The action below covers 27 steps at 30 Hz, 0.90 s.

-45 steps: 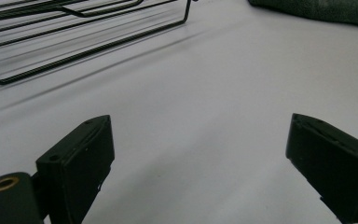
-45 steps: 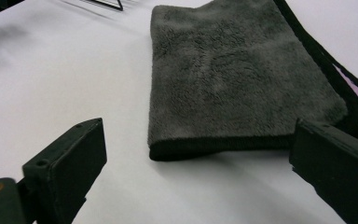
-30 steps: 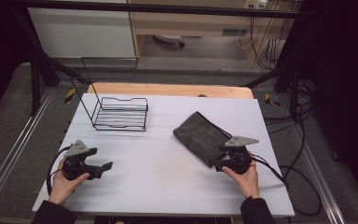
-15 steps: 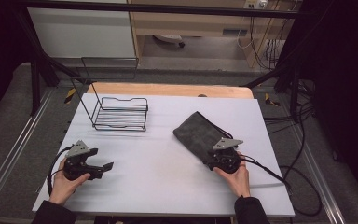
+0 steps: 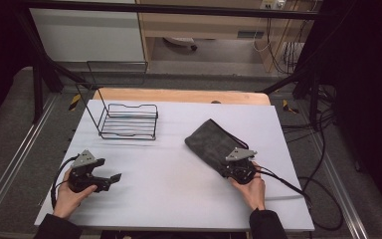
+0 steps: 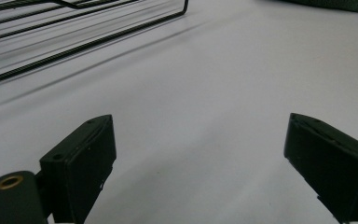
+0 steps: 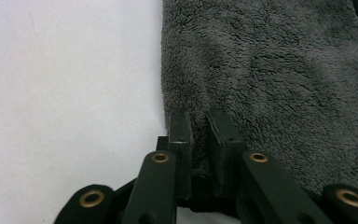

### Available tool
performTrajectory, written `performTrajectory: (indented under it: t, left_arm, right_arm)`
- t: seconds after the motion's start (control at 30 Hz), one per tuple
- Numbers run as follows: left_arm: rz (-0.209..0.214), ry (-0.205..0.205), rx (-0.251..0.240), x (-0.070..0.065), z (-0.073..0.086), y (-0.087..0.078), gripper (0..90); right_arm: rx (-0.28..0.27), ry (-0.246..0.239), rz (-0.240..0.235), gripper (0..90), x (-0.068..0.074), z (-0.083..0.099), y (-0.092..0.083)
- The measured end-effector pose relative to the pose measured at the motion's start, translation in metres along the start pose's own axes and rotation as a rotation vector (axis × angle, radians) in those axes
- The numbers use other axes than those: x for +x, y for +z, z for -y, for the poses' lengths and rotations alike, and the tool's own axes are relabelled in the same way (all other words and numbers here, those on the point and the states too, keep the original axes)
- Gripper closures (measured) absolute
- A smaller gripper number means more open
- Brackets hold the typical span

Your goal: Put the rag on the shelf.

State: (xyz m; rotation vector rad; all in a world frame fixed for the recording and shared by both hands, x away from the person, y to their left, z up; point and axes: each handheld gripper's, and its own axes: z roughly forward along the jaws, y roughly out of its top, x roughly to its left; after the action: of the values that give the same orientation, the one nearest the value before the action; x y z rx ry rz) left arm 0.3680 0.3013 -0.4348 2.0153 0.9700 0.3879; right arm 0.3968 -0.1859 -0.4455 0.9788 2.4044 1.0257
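Note:
A folded dark grey towel (image 5: 213,142) lies slantwise on the white table (image 5: 179,124), right of centre. My right gripper (image 5: 230,167) sits at its near corner. In the right gripper view the jaws have just been closing and now pinch a fold of the towel (image 7: 270,70) near its left edge; the right gripper (image 7: 199,126) is shut on it. My left gripper (image 5: 113,178) rests at the table's near left, held in a hand. In the left gripper view it (image 6: 196,154) stands wide open over bare table, nothing between its pads.
A black wire rack (image 5: 128,121) stands at the back left of the table, its front wire also seen in the left gripper view (image 6: 88,42). Cables (image 5: 288,184) trail from the right gripper off the table's right side. A wooden board edges the far side.
My right gripper moved forward and down onto the towel's near corner and its jaws closed on the cloth. The left gripper stayed still.

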Motion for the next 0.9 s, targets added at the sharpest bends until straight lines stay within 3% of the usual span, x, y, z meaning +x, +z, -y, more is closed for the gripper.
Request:
performTrajectory:
  t: [0.4, 0.5, 0.6, 0.9]
  left_arm:
    - [0.001, 0.003, 0.005, 0.0, 0.0, 0.001, 9.4]
    - [0.001, 0.004, 0.005, 0.0, 0.0, 0.001, 9.4]
    - [0.001, 0.003, 0.006, 0.0, 0.0, 0.001, 9.5]
    - [0.0, 0.001, 0.004, -0.001, 0.0, 0.001, 9.6]
  right_arm:
    - [-0.071, 0.016, -0.033, 84.4, 0.005, -0.008, -0.012]
    - [-0.076, 0.012, -0.053, 84.5, 0.01, -0.011, -0.013]
    - [-0.089, 0.019, -0.103, 84.9, 0.018, -0.015, -0.012]
    - [-0.086, 0.007, -0.155, 85.3, 0.037, -0.024, -0.009]
